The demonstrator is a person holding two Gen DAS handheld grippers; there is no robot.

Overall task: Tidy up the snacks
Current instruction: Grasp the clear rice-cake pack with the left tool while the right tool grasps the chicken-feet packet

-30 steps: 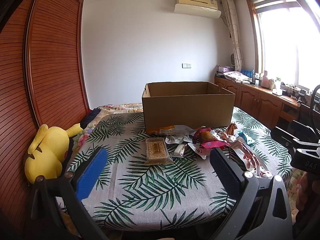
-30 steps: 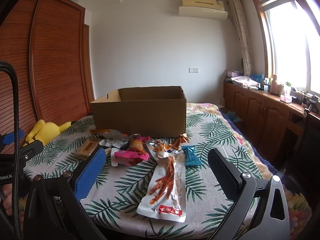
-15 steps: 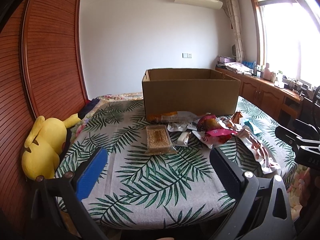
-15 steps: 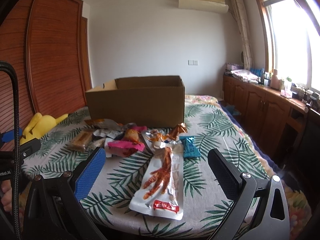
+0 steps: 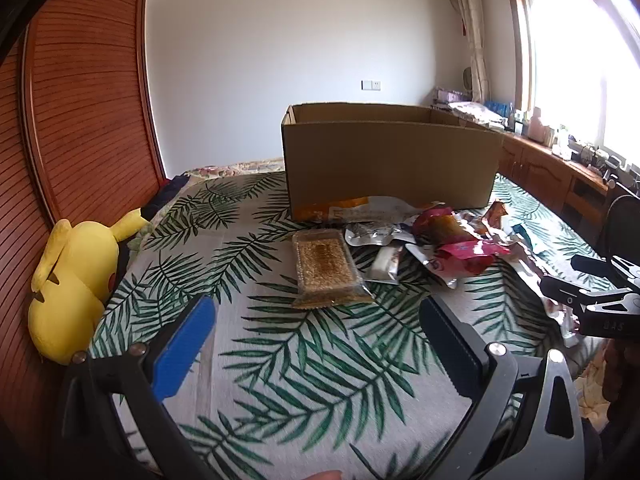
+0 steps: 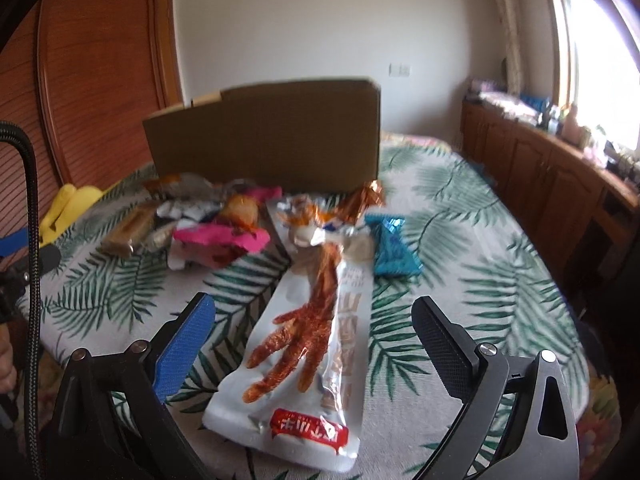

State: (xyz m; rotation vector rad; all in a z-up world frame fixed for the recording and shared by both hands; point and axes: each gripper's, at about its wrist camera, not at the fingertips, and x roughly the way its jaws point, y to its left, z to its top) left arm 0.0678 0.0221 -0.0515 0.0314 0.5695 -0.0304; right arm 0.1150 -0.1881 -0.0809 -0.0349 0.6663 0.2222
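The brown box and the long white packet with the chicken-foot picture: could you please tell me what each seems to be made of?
The brown box looks like plain corrugated cardboard: matte tan walls, cut edges, folded corners. The long white packet seems to be glossy plastic or foil film: it glints, wrinkles and has a crimped end seal. Whether foil lines it cannot be told.

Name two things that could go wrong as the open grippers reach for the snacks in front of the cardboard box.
The chicken-feet packet is long, floppy and glossy; the right gripper, open around it, may grip one end and let it sag or slip. The snack pile overlaps tightly against the cardboard box, so the open left gripper may drag neighbours when it takes the sesame bar.
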